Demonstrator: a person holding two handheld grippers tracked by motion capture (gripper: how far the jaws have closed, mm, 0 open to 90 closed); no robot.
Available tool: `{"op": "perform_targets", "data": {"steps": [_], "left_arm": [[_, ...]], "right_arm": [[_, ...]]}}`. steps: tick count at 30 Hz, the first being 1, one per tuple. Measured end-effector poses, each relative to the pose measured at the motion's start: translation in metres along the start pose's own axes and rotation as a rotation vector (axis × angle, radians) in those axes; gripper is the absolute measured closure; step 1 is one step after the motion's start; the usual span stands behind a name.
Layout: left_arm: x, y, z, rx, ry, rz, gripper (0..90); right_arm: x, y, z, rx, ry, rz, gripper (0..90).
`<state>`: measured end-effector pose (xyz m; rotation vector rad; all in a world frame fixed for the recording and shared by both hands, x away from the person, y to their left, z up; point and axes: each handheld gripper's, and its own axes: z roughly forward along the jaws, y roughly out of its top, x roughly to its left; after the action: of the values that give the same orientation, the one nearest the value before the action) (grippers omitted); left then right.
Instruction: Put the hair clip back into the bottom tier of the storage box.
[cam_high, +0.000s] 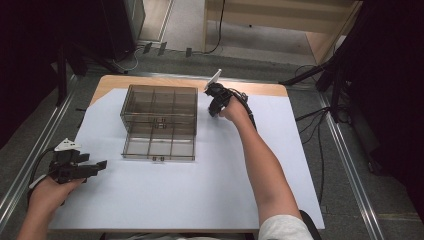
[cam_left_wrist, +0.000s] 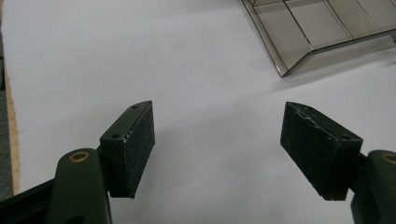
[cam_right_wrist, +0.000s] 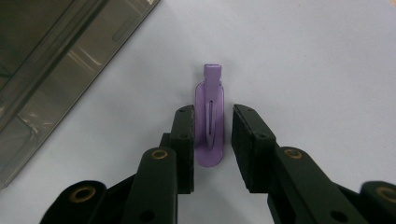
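Purple hair clip (cam_right_wrist: 209, 121) lies flat between the right gripper (cam_right_wrist: 212, 135)'s narrowly parted jaws, unpinched. Left gripper (cam_left_wrist: 217, 149) is spread wide, well apart from the clear organiser box (cam_high: 159, 122).

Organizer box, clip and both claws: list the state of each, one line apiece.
Organizer box: open, lid swung flat, compartments look empty.
Clip: lying flat on the sheet, between the right claw's jaws, not yet pinched.
Right claw: open, straddling the clip.
Left claw: open wide, holding nothing.
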<state>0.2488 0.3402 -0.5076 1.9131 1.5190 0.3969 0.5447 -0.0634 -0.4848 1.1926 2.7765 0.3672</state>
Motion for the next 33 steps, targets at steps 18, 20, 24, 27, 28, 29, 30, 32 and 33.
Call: {"op": "perform_targets", "data": {"steps": [18, 20, 24, 27, 28, 29, 30, 32, 33], "left_arm": [[0.004, 0.008, 0.009, -0.007, -0.034, -0.03, 27.5], [0.004, 0.008, 0.009, -0.006, -0.035, -0.028, 27.5], [0.003, 0.008, 0.009, -0.005, -0.035, -0.023, 27.5], [0.003, 0.009, 0.009, -0.006, -0.028, -0.017, 27.7], [0.002, 0.009, 0.009, -0.003, -0.025, -0.013, 27.8], [0.001, 0.009, 0.009, -0.004, -0.026, -0.01, 27.8], [0.001, 0.009, 0.009, -0.004, -0.024, -0.006, 27.8], [0.0, 0.009, 0.009, -0.004, -0.025, -0.005, 27.8], [0.0, 0.009, 0.009, -0.005, -0.024, -0.005, 27.8]], "right_arm": [[-0.007, -0.008, -0.001, -0.057, 0.019, 0.043, 77.7], [-0.007, -0.008, -0.002, -0.054, 0.024, 0.05, 77.7], [-0.008, -0.011, -0.004, -0.045, 0.036, 0.069, 77.7], [-0.008, -0.016, -0.009, -0.074, 0.061, 0.077, 77.7], [-0.006, -0.016, -0.013, -0.071, 0.058, 0.085, 77.7], [-0.006, -0.017, -0.015, -0.081, 0.058, 0.078, 77.7], [-0.005, -0.018, -0.018, -0.085, 0.063, 0.075, 77.7], [-0.005, -0.02, -0.022, -0.093, 0.063, 0.067, 77.7], [-0.005, -0.022, -0.024, -0.09, 0.067, 0.076, 77.7]]}}
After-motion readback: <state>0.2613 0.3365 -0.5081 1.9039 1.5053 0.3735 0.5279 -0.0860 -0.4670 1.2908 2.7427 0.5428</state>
